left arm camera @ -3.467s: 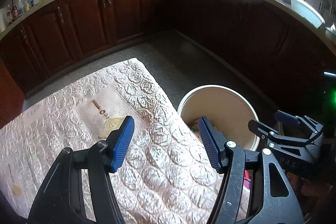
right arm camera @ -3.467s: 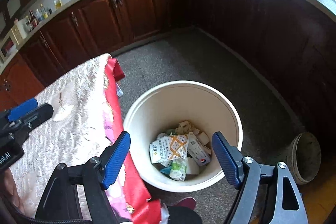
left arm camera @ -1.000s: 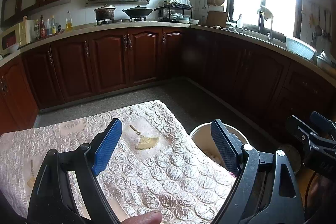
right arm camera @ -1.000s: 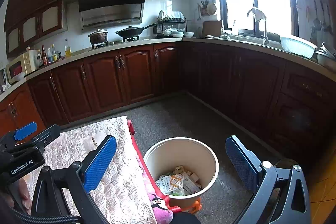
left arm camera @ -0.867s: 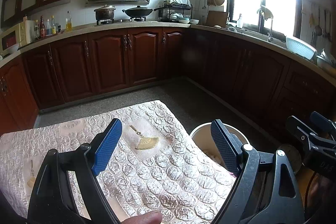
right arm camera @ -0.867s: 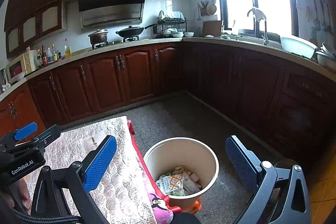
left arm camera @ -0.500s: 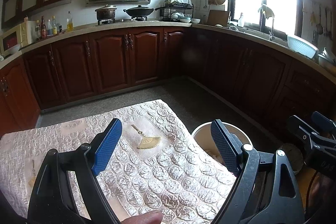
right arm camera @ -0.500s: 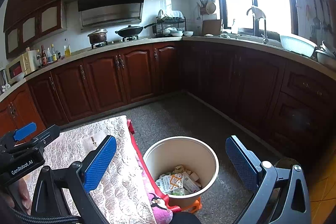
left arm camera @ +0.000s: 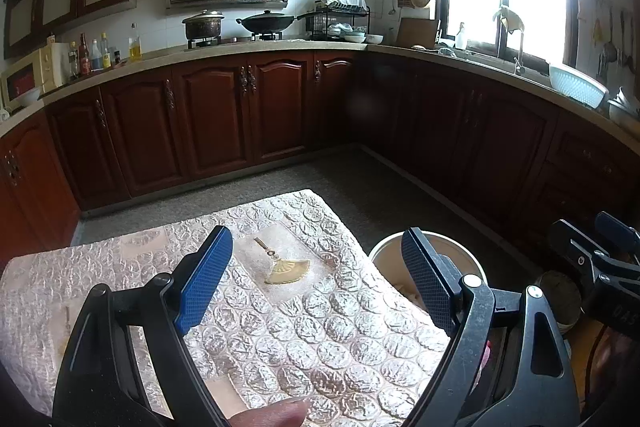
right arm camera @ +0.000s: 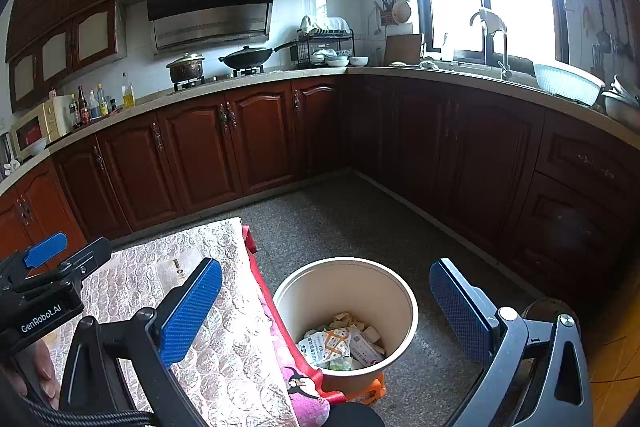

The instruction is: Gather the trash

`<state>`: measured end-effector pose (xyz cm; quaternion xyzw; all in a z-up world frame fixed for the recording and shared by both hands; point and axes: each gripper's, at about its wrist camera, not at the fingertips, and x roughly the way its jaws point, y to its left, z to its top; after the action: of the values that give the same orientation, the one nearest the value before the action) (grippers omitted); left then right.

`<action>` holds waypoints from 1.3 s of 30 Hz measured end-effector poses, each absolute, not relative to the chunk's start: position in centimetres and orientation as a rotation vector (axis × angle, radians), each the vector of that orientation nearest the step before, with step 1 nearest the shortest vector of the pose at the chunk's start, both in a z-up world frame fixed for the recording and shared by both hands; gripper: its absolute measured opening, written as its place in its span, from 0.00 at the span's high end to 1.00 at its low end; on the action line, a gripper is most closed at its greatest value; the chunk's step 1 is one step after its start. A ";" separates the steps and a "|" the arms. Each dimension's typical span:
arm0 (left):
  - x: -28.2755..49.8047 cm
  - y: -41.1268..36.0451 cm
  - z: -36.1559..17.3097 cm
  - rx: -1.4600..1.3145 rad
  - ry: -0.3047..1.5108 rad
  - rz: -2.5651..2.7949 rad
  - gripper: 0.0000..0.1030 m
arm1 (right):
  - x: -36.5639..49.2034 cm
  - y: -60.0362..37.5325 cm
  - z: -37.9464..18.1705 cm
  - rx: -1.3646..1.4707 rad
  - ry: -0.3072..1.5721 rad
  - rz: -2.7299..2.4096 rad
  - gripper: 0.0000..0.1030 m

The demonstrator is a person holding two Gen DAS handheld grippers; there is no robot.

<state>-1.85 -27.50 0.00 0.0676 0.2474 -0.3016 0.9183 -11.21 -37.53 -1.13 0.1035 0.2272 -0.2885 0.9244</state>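
Both grippers are held wide open with nothing gripped. The left gripper [left arm camera: 316,283] is hung over the embossed cloth on the surface [left arm camera: 304,331], which carries no loose trash. The right gripper [right arm camera: 324,311] is pointed at the cream bin [right arm camera: 404,331] on the floor, at about 3 o'clock of the surface; the collected packets and paper scraps [right arm camera: 340,343] are seen piled inside it

Bin [right arm camera: 404,301] on floor right of table [right arm camera: 224,367], trash [right arm camera: 340,345] inside bin
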 end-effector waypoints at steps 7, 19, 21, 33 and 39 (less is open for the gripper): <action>-1.9 -27.6 0.0 0.142 0.510 -0.620 0.16 | -11.1 -37.6 -1.1 0.209 0.466 -0.591 0.00; -1.8 -27.6 0.0 0.140 0.516 -0.621 0.16 | -10.9 -37.6 -1.2 0.210 0.474 -0.588 0.00; -1.8 -27.6 0.0 0.142 0.516 -0.623 0.16 | -10.9 -37.6 -1.2 0.211 0.474 -0.587 0.00; -1.6 -27.6 -0.3 0.136 0.531 -0.624 0.16 | -10.6 -37.8 -1.7 0.211 0.486 -0.584 0.00; -1.3 -27.6 -0.5 0.138 0.539 -0.624 0.16 | -10.4 -37.9 -2.0 0.215 0.495 -0.584 0.00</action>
<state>-1.34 -27.58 -0.50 0.0668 0.2619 -0.3032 0.9138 -10.40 -37.88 -2.05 0.1045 0.2412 -0.2845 0.9219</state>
